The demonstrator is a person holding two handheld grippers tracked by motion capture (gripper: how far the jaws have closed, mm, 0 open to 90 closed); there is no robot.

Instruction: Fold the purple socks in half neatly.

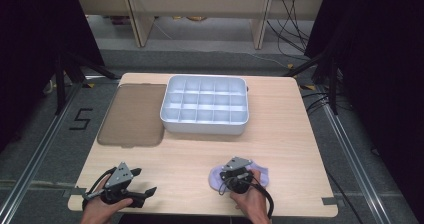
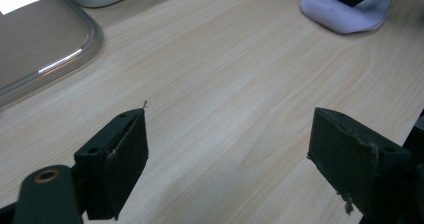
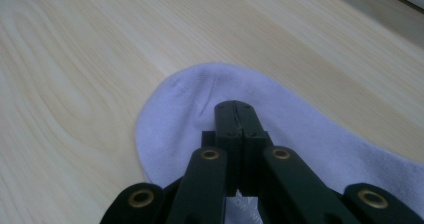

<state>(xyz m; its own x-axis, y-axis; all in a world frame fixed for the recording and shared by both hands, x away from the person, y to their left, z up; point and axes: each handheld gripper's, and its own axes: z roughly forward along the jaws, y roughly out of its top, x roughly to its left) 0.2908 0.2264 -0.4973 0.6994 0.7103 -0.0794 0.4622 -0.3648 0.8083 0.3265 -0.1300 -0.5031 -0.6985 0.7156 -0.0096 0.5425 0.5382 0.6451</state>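
A pale lilac sock (image 1: 260, 174) lies flat near the table's front edge, right of centre. My right gripper (image 1: 231, 175) rests on top of it with its jaws shut together. In the right gripper view the closed tips (image 3: 239, 106) lie over the sock's rounded end (image 3: 175, 114), and no cloth shows pinched between them. My left gripper (image 1: 144, 182) is open at the front left, over bare wood. In the left gripper view its jaws (image 2: 230, 139) stand wide apart with nothing between them, and the sock (image 2: 345, 14) lies far ahead at the upper right.
A white tray (image 1: 205, 126) with several empty compartments stands at the middle back of the wooden table. Its smoky clear lid (image 1: 132, 114) lies flat to the left of it; the lid's corner (image 2: 35, 44) also appears in the left gripper view.
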